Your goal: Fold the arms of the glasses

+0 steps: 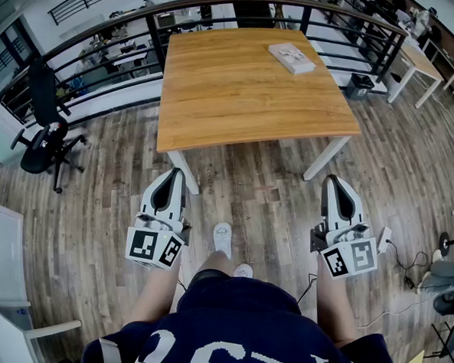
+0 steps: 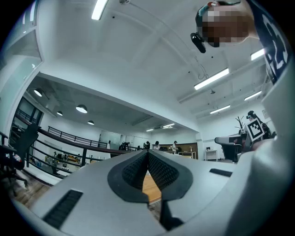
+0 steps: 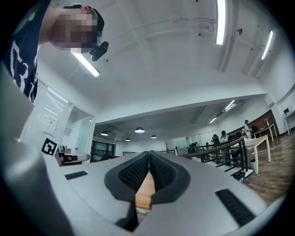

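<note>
The left tool (image 1: 173, 173) is held shut: in the left gripper view its two ribbed black pads are seen meeting at their tips (image 2: 148, 152), and nothing is gripped between them. The right tool (image 1: 332, 179) is shut likewise, its pads pressed tip to tip (image 3: 149, 152) with nothing in them. Both tools are held low in front of the person, well apart from each other, one at each side of the legs. Each is pointed forward and slightly upward toward the counter (image 1: 230, 100). Neither tool is in touch with the counter.

Between the tools a pale shoe (image 1: 223, 237) is seen on the plank floor (image 1: 99, 215). The near edge of the counter lies just beyond the tool tips, and its wooden top is carried on white legs. A pale flat box (image 1: 291, 58) rests on the counter near its far right corner, well away from both tools. Whether the glasses lie on it cannot be told at this size.

Behind the counter a dark railing (image 1: 125, 20) is curved round the platform. A black office chair (image 1: 44, 134) is set on the floor at the left.
</note>
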`<act>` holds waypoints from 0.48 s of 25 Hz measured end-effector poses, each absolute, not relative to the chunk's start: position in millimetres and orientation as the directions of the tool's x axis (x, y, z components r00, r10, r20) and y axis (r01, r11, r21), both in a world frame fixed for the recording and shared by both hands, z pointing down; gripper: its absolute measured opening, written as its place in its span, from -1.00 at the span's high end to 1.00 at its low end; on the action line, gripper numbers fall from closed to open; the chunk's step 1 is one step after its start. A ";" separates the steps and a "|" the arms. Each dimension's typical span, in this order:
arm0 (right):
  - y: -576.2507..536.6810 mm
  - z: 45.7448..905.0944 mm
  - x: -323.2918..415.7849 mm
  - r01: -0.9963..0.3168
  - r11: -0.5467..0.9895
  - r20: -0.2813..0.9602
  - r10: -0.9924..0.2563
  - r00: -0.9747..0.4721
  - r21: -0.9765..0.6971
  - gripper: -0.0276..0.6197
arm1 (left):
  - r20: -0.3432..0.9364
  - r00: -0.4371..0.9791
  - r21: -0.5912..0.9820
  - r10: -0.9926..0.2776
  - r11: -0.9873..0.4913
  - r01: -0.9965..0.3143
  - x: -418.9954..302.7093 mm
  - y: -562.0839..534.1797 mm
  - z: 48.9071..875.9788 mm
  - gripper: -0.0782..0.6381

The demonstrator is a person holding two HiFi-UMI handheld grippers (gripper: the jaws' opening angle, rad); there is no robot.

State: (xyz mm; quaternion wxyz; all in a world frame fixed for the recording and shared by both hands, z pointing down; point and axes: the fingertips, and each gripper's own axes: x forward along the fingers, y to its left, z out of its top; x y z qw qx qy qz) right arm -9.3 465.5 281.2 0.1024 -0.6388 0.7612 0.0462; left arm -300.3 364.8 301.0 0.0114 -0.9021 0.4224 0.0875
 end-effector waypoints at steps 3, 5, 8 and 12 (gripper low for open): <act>462.1 279.5 -8.2 -0.981 0.182 -0.213 -0.963 -0.164 -0.066 0.83 | -0.158 0.631 0.053 -0.760 -0.644 -0.763 -295.0 364.5 299.5 0.74; 459.0 279.2 -7.7 -0.981 0.184 -0.212 -0.963 -0.167 -0.064 0.83 | -0.156 0.633 0.051 -0.758 -0.646 -0.761 -291.7 362.1 299.1 0.74; 454.5 280.4 -7.8 -0.980 0.192 -0.209 -0.962 -0.175 -0.061 0.83 | -0.150 0.634 0.053 -0.759 -0.647 -0.761 -288.9 357.3 300.6 0.74; 449.1 280.5 -6.1 -0.969 0.221 -0.250 -0.950 -0.188 -0.112 0.83 | -0.142 0.635 0.059 -0.759 -0.647 -0.760 -286.7 349.3 305.9 0.74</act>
